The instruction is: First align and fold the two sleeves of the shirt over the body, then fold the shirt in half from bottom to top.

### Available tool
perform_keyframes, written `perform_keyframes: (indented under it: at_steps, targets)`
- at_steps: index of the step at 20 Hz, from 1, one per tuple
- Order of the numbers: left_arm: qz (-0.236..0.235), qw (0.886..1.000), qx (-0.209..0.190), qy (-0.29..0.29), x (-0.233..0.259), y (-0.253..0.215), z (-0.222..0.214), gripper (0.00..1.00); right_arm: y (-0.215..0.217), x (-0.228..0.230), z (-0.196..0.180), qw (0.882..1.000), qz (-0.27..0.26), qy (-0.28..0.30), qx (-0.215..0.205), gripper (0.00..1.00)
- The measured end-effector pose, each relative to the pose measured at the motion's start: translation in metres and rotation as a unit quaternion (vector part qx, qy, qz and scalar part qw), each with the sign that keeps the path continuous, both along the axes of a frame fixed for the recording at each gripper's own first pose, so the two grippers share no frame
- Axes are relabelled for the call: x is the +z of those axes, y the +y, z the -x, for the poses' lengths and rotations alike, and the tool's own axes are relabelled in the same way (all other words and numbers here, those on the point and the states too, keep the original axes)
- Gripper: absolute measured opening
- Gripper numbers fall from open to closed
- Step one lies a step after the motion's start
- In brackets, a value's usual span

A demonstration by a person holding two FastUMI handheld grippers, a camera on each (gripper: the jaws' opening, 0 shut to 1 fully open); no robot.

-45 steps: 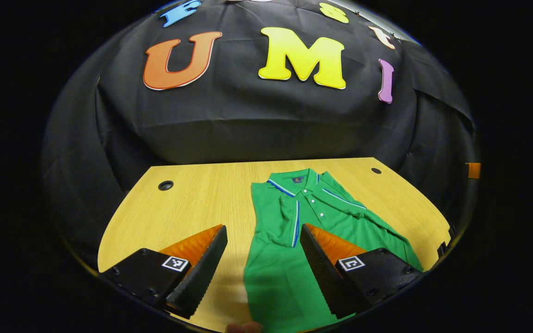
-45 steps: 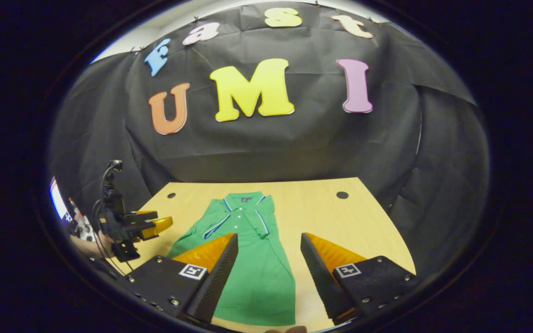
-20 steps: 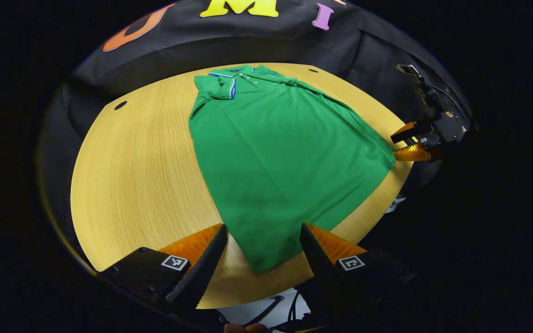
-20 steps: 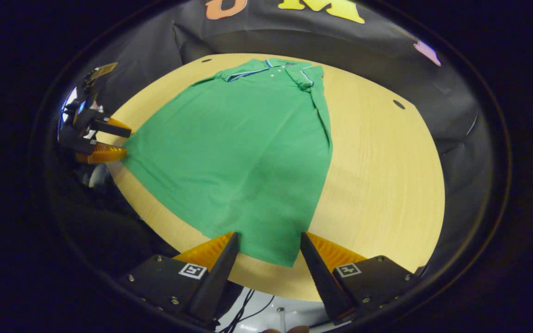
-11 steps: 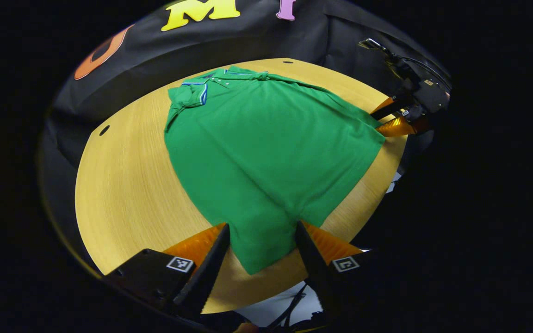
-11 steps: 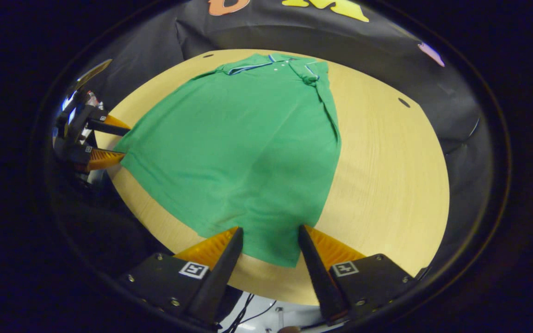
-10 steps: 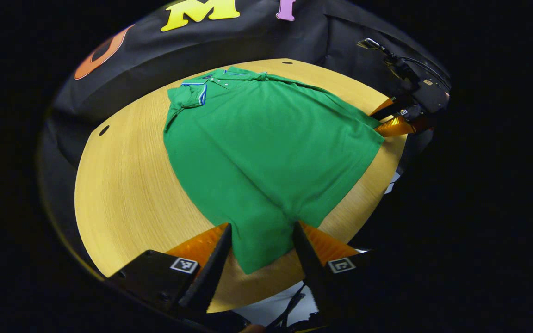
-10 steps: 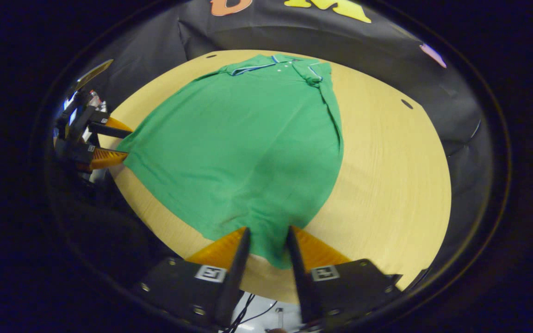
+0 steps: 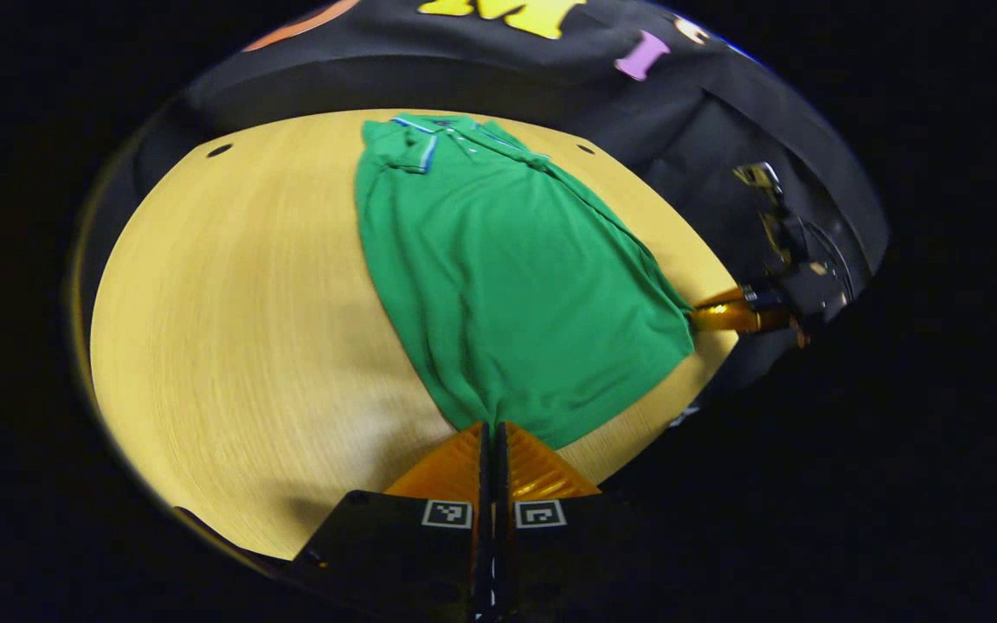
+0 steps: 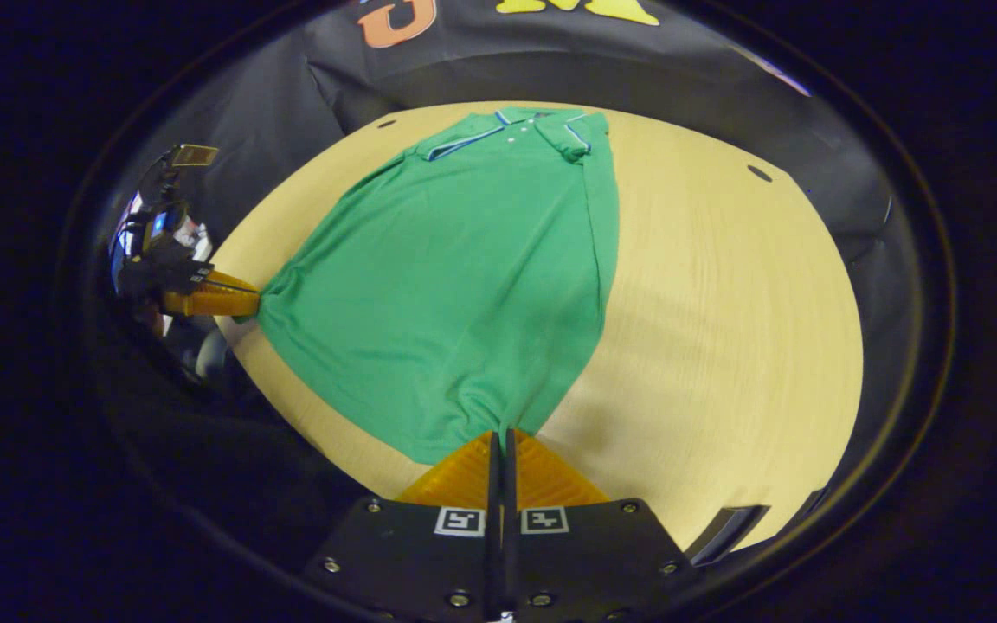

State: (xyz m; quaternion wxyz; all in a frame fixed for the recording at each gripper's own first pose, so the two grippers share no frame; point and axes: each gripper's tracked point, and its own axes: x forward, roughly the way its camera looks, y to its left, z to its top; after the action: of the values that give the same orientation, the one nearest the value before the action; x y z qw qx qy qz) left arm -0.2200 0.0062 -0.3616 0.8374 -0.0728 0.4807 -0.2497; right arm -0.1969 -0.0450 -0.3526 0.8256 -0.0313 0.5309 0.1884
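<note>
A green polo shirt [image 9: 498, 268] [image 10: 464, 268] lies flat on the wooden table [image 9: 230, 329], collar at the far end and both sleeves folded in over the body. My left gripper [image 9: 490, 426] is shut on the shirt's near left hem corner, the cloth bunched at its tips. My right gripper [image 10: 499, 434] is shut on the near right hem corner. In the left gripper view the right gripper [image 9: 696, 313] pinches the hem at the right. In the right gripper view the left gripper [image 10: 252, 303] holds the other corner at the left.
The table [image 10: 723, 329] has small round cable holes near its far corners [image 9: 219, 150] [image 10: 758, 173]. Black cloth walls the booth behind it. Bare wood lies on either side of the shirt. The near table edge runs just under both grippers.
Both grippers have gone from open around the hem corners to shut on them. The hem is now gathered into a point at each gripper.
</note>
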Motion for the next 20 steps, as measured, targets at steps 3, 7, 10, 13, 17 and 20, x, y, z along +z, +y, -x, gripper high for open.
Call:
perform_keyframes:
  at_steps: [3, 7, 10, 13, 17, 20]
  targets:
    - [0.01, 1.0, 0.001, -0.009, 0.014, 0.001, -0.008, 0.04, 0.003, 0.015, -0.006, 0.999, -0.038, -0.003, -0.023, 0.01]
    - [0.031, 0.999, -0.001, -0.027, 0.037, -0.01, -0.023, 0.04, 0.002, 0.039, -0.024, 0.998, -0.055, -0.025, -0.03, 0.01]
    - [0.043, 0.998, 0.005, -0.042, 0.054, -0.014, -0.038, 0.04, 0.003, 0.057, -0.038, 0.996, -0.072, -0.041, -0.037, 0.01]
    - [0.048, 0.997, 0.018, -0.055, 0.067, -0.01, -0.054, 0.04, 0.003, 0.074, -0.052, 0.992, -0.097, -0.056, -0.053, 0.01]
    - [0.048, 0.995, 0.035, -0.077, 0.086, -0.001, -0.075, 0.04, -0.001, 0.091, -0.072, 0.987, -0.124, -0.07, -0.079, 0.01]
    - [0.037, 0.993, 0.04, -0.107, 0.099, 0.004, -0.094, 0.04, -0.003, 0.105, -0.091, 0.983, -0.139, -0.083, -0.091, 0.01]
